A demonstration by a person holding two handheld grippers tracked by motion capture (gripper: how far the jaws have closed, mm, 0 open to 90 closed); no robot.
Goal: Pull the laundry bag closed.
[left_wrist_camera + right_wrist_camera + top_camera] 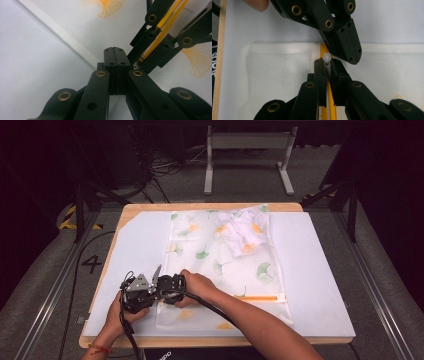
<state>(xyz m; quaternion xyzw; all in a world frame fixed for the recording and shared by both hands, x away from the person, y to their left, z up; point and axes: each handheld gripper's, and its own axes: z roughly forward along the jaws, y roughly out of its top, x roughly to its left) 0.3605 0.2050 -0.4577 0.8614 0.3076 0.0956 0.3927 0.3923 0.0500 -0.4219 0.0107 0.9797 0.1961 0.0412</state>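
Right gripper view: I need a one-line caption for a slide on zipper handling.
Right gripper shut on the white zipper pull of a mesh bag, left gripper alongside.

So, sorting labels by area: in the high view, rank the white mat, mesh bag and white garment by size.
1. White mat, largest.
2. Mesh bag.
3. White garment, smallest, lying bunched at the bag's far end.

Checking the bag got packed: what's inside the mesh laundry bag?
A crumpled white garment with yellow print shows through the mesh laundry bag near its far end. Anything folded beneath that garment is covered.
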